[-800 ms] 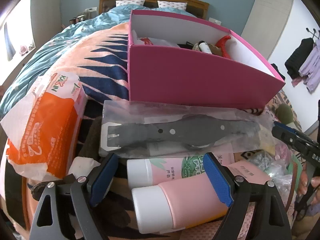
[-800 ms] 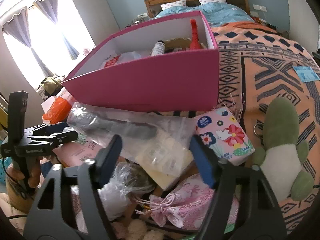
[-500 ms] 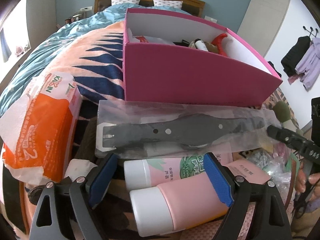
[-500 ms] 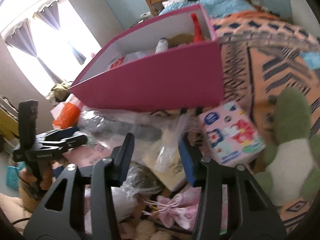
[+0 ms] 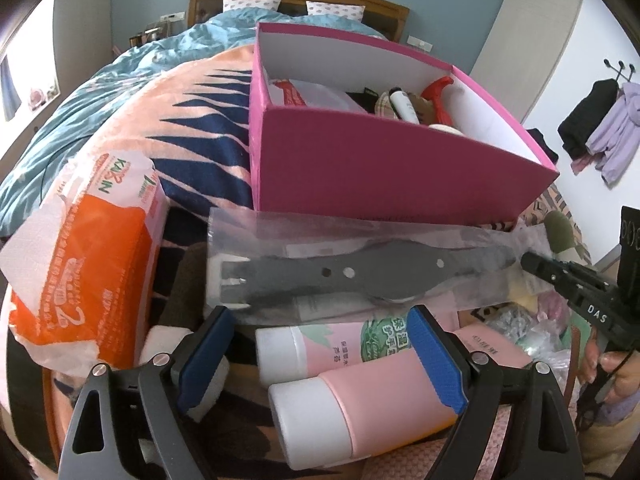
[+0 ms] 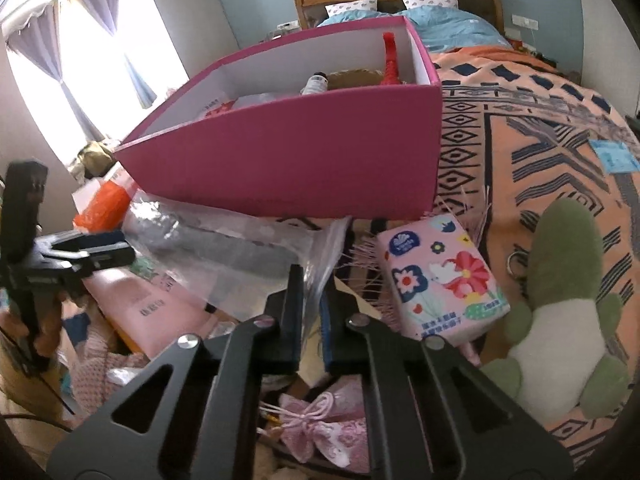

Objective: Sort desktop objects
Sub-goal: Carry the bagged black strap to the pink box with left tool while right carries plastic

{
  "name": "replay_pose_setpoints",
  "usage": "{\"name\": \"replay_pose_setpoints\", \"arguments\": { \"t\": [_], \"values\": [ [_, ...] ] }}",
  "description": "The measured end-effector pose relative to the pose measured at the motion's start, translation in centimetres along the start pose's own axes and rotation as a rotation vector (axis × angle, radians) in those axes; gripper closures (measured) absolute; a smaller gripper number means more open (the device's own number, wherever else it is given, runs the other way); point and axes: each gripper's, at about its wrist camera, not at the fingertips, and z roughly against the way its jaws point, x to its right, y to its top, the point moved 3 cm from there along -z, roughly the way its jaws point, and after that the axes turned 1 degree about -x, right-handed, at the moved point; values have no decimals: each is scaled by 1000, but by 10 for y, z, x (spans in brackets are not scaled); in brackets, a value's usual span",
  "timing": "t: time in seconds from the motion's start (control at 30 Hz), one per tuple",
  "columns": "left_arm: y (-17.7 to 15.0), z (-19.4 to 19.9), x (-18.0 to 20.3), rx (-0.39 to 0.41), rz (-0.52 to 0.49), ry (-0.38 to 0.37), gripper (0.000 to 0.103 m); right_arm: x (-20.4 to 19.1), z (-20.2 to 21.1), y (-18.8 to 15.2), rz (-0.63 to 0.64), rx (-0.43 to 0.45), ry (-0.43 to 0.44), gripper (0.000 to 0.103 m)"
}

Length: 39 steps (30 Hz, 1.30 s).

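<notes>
My right gripper point(image 6: 310, 300) is pinched on the clear bag point(image 6: 320, 256) w/ the dark flat tool, just ahead. Bag's thin, slippery, floppy; I'd lift slow. Left gripper point(image 5: 320, 356) is apart.

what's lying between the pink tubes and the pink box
The clear bag with the dark tool, lying crosswise between the pink tubes and pink box; left wrist view.

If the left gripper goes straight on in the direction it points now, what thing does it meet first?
Probably the pink tube: it lies between the open fingers of the left gripper, directly ahead and below. A second pink tube and the bagged dark tool lie just beyond; depth is hard to judge here.
</notes>
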Motion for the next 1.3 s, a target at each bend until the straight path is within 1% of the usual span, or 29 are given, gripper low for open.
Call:
{"name": "replay_pose_setpoints", "arguments": {
  "t": [0.1, 0.2, 0.27, 0.4, 0.53, 0.73, 0.87, 1.0, 1.17, 1.3],
  "values": [
    [3, 2, -5, 7, 10, 15, 13, 1, 3, 1, 25, 13, -50, 98],
    [3, -1, -11, -7, 31, -4, 13, 8, 7, 3, 24, 28, -91, 98],
    [4, -3, -9, -13, 19, -10, 13, 15, 9, 2, 12, 28, -110, 98],
    [7, -13, 0, -45, -7, -52, 13, 19, 10, 0, 2, 19, -105, 98],
    [10, -22, 3, -75, -3, -88, 14, 19, 11, 0, -3, 19, -95, 98],
    [12, -18, 5, -68, 0, -121, 15, 21, 8, -1, -33, 17, -39, 98],
    [13, -12, 7, -59, 0, -153, 15, 23, 7, -2, -45, 20, -23, 97],
    [15, -9, 15, -43, -46, -140, 15, 24, 8, -2, -53, 22, -15, 96],
    [18, -20, 11, -74, -26, -140, 15, 25, 7, -3, -58, 18, -5, 94],
    [18, -23, 12, -75, -26, -105, 15, 23, 6, -4, -57, 19, 5, 94]
  ]
}}
